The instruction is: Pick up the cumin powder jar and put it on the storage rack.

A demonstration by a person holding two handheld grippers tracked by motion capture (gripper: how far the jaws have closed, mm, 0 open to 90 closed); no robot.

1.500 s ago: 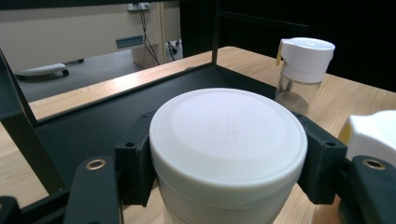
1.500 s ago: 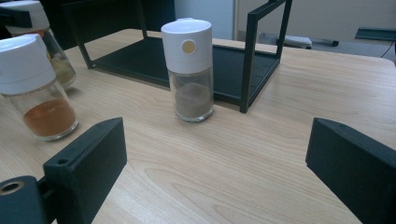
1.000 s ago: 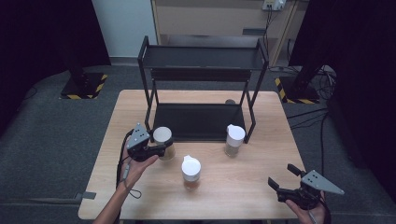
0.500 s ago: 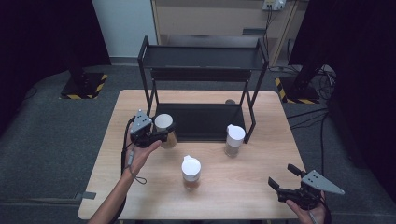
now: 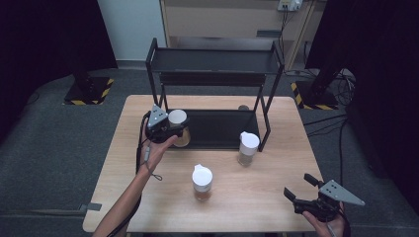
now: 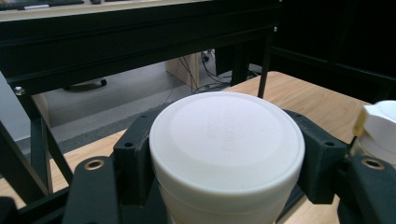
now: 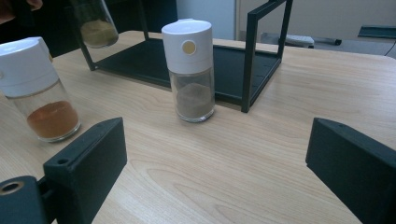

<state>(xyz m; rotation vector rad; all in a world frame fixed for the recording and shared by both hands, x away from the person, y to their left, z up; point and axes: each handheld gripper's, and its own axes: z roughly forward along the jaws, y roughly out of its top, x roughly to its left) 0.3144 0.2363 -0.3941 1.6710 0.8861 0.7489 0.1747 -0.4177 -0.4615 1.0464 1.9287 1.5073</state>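
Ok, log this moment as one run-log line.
left gripper: shut on spice jar, lifted by rack | right gripper: open, idle | two jars on table

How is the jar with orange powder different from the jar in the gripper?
The orange-powder jar stands upright on the table, untouched; the held jar is lifted off it, tilted, clamped by the left gripper. Its powder looks yellowish, not orange. Both are clear glass jars with white caps.
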